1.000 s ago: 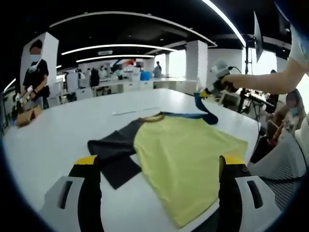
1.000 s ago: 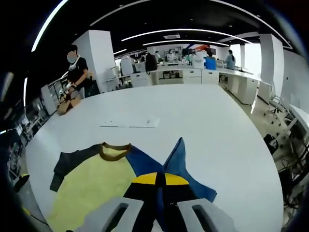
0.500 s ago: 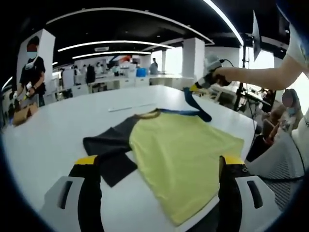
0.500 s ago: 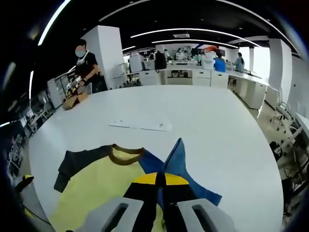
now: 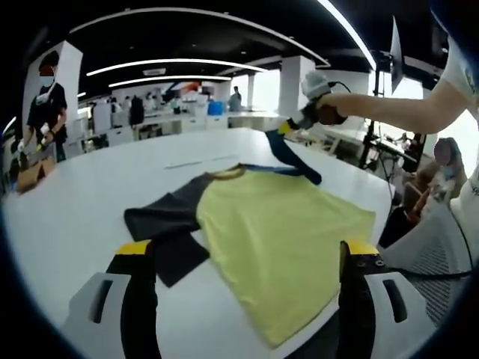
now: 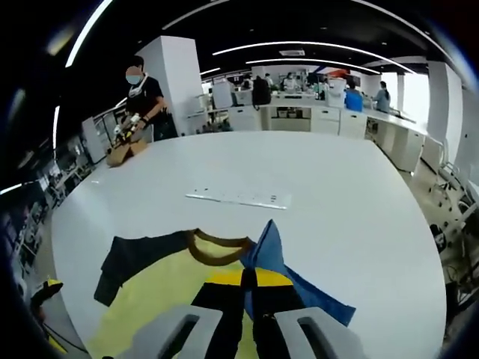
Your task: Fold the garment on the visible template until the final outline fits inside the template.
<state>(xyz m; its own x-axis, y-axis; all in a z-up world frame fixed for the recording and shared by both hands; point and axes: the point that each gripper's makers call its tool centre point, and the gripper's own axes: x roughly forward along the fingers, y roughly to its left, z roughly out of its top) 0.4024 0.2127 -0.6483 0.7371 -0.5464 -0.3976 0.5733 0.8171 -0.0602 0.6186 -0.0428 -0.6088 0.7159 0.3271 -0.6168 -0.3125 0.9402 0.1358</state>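
Sleeve [image 6: 263, 250] in right gripper [image 6: 248, 288] fingers

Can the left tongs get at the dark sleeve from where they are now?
Probably yes. The left tongs are open and hold nothing, and the dark sleeve lies flat on the white table just ahead of the left-hand jaw, nothing between. The right tongs, shut on the blue sleeve, are on the far side.

Matt cloth garment [image 5: 281, 247] lies on a smooth, seemingly semi-gloss white table [image 5: 67, 224].
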